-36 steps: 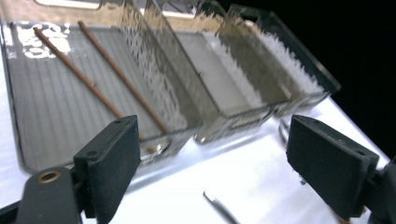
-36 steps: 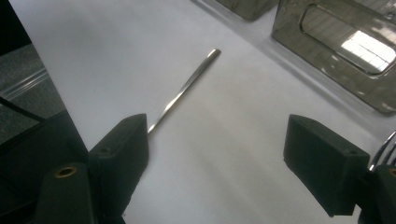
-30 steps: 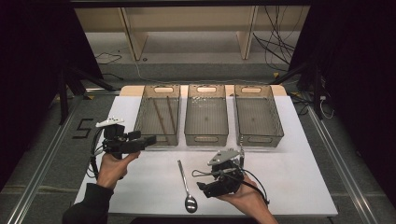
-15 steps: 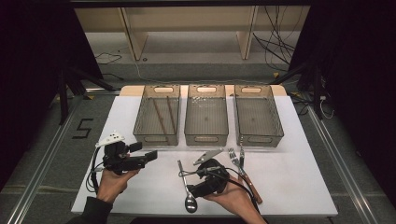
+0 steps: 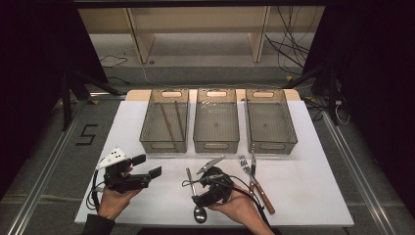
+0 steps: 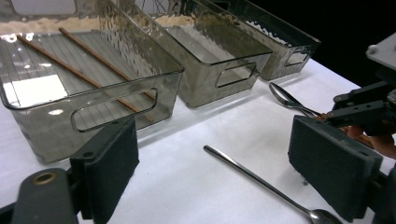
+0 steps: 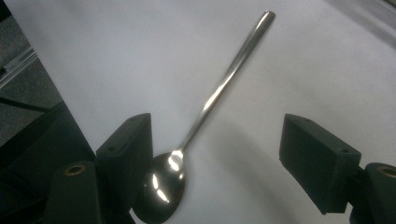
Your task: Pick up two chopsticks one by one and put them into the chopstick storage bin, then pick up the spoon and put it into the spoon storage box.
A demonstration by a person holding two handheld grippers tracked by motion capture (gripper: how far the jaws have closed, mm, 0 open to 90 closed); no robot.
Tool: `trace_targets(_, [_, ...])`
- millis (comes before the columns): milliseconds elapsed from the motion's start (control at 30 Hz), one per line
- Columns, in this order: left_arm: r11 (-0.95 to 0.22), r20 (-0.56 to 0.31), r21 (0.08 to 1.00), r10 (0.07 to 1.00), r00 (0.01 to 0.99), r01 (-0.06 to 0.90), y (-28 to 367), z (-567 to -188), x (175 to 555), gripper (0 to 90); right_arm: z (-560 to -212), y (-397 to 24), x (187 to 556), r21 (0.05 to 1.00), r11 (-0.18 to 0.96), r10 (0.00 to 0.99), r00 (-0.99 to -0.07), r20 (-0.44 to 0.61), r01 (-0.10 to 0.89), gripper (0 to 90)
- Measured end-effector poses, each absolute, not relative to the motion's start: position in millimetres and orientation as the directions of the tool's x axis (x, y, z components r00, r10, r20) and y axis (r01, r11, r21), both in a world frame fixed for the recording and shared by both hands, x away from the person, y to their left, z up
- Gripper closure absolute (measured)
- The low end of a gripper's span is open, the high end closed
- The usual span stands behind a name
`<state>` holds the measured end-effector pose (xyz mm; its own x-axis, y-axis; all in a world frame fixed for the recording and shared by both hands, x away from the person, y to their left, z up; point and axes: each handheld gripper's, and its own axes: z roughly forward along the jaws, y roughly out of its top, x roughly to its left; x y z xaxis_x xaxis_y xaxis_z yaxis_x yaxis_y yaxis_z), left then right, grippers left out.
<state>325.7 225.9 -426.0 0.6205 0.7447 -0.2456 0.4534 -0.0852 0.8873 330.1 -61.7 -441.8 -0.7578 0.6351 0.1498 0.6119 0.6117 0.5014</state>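
Observation:
A steel spoon lies on the white table, bowl toward the front edge. My right gripper hovers low over it, open. In the right gripper view the spoon lies between the spread jaws, its bowl close beside the left jaw. My left gripper is held open to the left of the spoon, pointing right, with nothing in it. In the left gripper view the spoon's handle shows between its jaws, farther off, with the right gripper behind.
Three smoky clear bins stand in a row behind: the left bin holds two brown chopsticks, the middle bin and right bin look bare. A fork and a brown-handled utensil lie right of the spoon.
My right gripper has moved left over the spoon, uncovering the fork and the brown-handled utensil. My left gripper has come down toward the front edge and to the right.

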Motion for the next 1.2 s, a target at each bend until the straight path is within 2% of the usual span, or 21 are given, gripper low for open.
trace_targets(533, [-0.099, -0.232, 0.884, 0.756, 0.612, 0.457, 230, -435, 316, 15.7, -451, -48, 330, 0.457, 0.644, 0.630, -0.764, 0.137, 0.613, 31.0])
trace_targets(1200, [-0.117, -0.211, 0.891, 0.750, 0.627, 0.439, 226, -436, 310, 15.7, -460, -42, 333, 0.415, 0.674, 0.623, -0.772, 0.126, 0.611, 47.4])
